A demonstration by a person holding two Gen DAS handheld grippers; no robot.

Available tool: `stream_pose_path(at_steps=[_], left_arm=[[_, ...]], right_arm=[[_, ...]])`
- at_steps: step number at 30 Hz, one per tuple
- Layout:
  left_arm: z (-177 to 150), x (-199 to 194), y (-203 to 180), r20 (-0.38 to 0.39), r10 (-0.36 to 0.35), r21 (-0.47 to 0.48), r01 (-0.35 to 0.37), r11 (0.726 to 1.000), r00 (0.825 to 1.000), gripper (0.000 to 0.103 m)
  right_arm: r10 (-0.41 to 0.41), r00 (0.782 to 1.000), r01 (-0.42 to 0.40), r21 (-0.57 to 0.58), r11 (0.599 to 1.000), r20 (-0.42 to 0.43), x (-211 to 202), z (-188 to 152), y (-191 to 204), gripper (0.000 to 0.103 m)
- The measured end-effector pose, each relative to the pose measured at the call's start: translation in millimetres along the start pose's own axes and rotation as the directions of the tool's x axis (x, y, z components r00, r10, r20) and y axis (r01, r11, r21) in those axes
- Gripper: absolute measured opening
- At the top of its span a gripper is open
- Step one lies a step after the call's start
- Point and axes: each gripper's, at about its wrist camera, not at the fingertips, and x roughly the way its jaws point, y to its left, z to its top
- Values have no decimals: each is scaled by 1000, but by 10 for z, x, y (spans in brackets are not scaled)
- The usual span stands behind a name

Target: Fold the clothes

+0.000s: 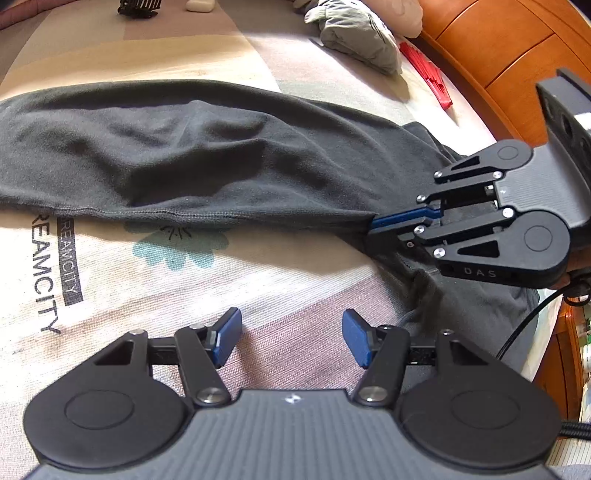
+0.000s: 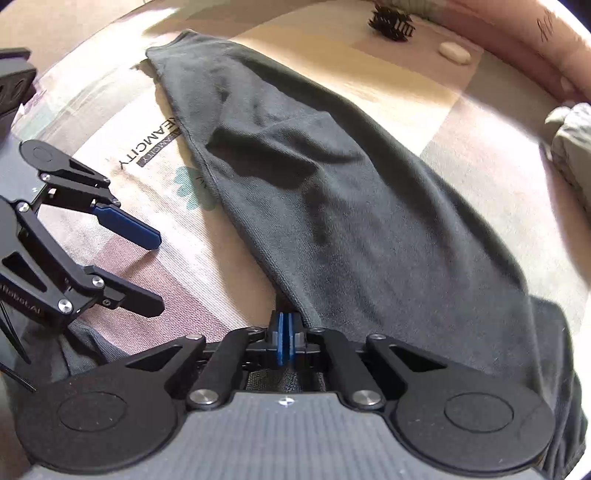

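The right tool (image 2: 285,338) has its blue pads pressed together on the near hem of the dark garment (image 2: 332,206), which stretches away from it across the patterned bed cover (image 1: 110,280). The left tool (image 1: 291,338) hovers with its jaws apart and empty above bare cover, just beside the garment's edge. A crumpled grey cloth (image 1: 354,33) lies well apart, near the wooden furniture (image 1: 509,48).

This is a home, most likely a bedroom. The work surface is a bed with a printed bedsheet (image 1: 110,266) in beige and pink blocks. A wooden cabinet with drawers (image 1: 498,44) stands along its far right edge, and a crumpled grey garment (image 1: 358,37) lies near that edge.
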Motion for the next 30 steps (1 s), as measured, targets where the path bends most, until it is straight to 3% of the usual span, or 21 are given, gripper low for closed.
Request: stream_pose_path(at_steps=[3,11,14,19,22,26,30], left_arm=[[-11,11,18,-2,-4,-4,4,1000,1000,60],[-14,24,34,1,-16,-6,16,1000,1000,60],[-17,19,51,2,-23,-10,23,1000,1000,60],[-29,0,77,4,-26,-11,26,1000,1000,60],[-48,-1,105,6,-29,-17,29,999,1000,60],[-30,-12,102,8,-29,-25,29,999,1000,60],[-33,-9,90,7,-30,-17,30,999,1000,61]], right_arm=[[-53,998,56,-109,992,33,-55,-22,154,13],[-170,982,182,-178,967,84,31,-7,228,14],[-211,973,228,-229,946,94,69,0,273,23],[-216,969,239,-244,940,120,15,28,299,23],[-161,973,198,-247,948,163,-158,31,370,24],[-112,988,140,-309,941,108,-66,-28,498,24],[-150,983,176,-324,930,102,20,-40,523,24]])
